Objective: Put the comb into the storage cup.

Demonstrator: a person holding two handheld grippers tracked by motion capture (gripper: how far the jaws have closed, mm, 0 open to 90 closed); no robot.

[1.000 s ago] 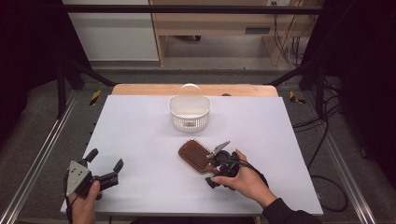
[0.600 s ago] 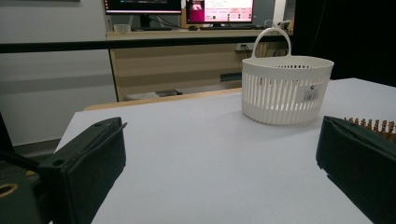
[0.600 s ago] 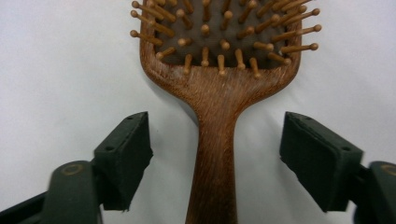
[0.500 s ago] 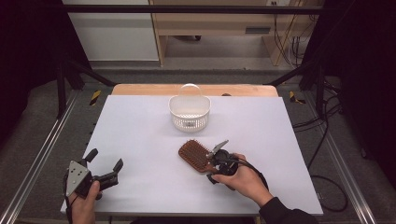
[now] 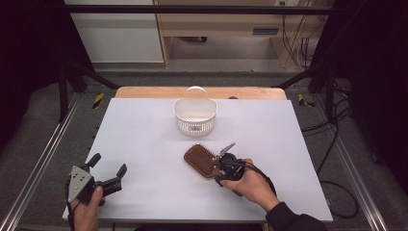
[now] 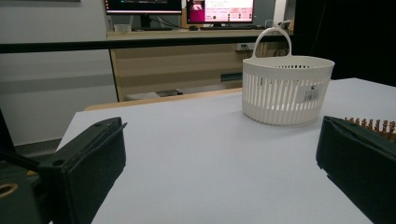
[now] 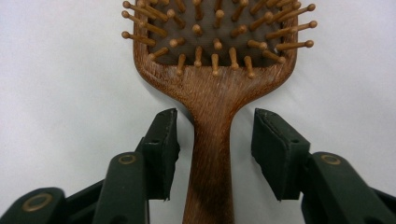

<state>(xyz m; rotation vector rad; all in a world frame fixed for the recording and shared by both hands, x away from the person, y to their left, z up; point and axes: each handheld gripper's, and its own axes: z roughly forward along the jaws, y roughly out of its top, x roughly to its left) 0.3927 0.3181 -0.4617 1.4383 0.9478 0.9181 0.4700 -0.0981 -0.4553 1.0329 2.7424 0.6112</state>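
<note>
**Closing on the brush handle**

Closing in but not yet touching, my right gripper (image 7: 215,154) straddles the hairbrush (image 7: 212,93) handle; its jaws have just narrowed, gaps remaining each side. The handle's end is cut off below. My right hand (image 5: 250,185) rests low on the table (image 5: 144,139). My left gripper (image 5: 107,169) stands wide apart. Ahead, the white basket (image 5: 195,115); its contents I cannot see.
</note>
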